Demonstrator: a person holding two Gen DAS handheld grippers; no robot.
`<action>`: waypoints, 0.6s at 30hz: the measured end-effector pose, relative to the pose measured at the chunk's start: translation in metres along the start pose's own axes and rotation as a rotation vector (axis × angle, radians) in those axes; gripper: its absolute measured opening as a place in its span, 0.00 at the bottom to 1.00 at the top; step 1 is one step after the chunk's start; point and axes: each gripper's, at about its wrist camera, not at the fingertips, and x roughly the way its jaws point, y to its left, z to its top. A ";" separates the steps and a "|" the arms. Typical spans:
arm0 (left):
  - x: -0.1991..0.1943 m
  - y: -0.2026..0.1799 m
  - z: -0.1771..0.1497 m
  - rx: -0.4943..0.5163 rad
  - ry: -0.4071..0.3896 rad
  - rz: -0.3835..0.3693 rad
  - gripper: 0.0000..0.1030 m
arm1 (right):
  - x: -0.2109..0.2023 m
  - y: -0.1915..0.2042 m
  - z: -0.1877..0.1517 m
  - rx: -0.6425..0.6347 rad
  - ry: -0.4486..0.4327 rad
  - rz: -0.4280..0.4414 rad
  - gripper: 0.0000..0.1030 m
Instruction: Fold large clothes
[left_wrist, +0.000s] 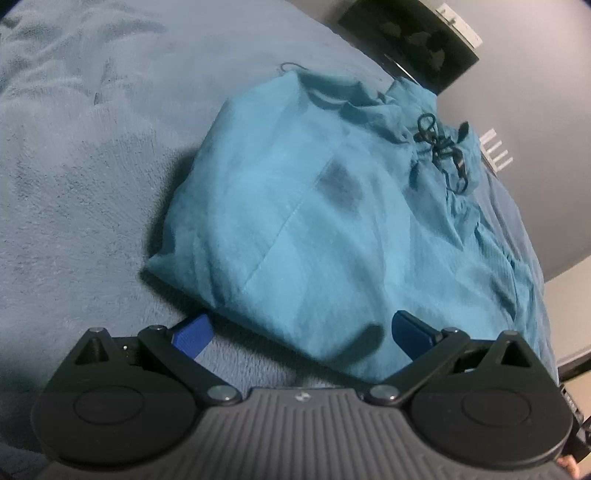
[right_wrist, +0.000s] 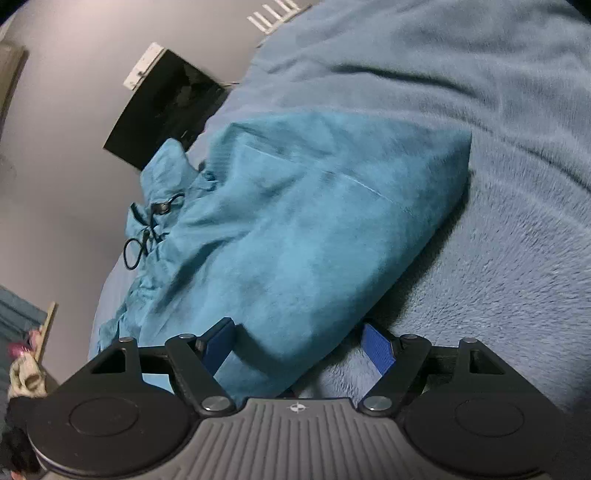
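Observation:
A teal hooded garment (left_wrist: 317, 221) lies folded into a thick bundle on a grey-blue fleece blanket (left_wrist: 81, 166). Its hood with a black drawcord (left_wrist: 439, 147) bunches at the far end. My left gripper (left_wrist: 299, 325) is open, its blue pads on either side of the garment's near edge. In the right wrist view the same garment (right_wrist: 295, 229) fills the middle, drawcord (right_wrist: 147, 229) at left. My right gripper (right_wrist: 299, 343) is open, its blue pads straddling the garment's near corner.
The blanket (right_wrist: 498, 221) covers a bed. A black box-like object (left_wrist: 410, 40) stands beyond the bed's far edge against a grey wall, also in the right wrist view (right_wrist: 166, 110). A white rack (left_wrist: 495, 147) shows near the wall.

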 end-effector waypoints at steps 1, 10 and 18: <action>0.002 0.000 0.001 0.000 -0.010 0.000 1.00 | 0.004 -0.002 0.001 0.013 -0.001 0.011 0.75; 0.013 0.009 0.013 -0.040 -0.097 0.000 0.95 | 0.029 -0.002 0.009 0.013 -0.086 0.090 0.73; 0.017 0.027 0.022 -0.127 -0.092 -0.006 0.48 | 0.032 -0.004 0.012 -0.014 -0.158 0.108 0.24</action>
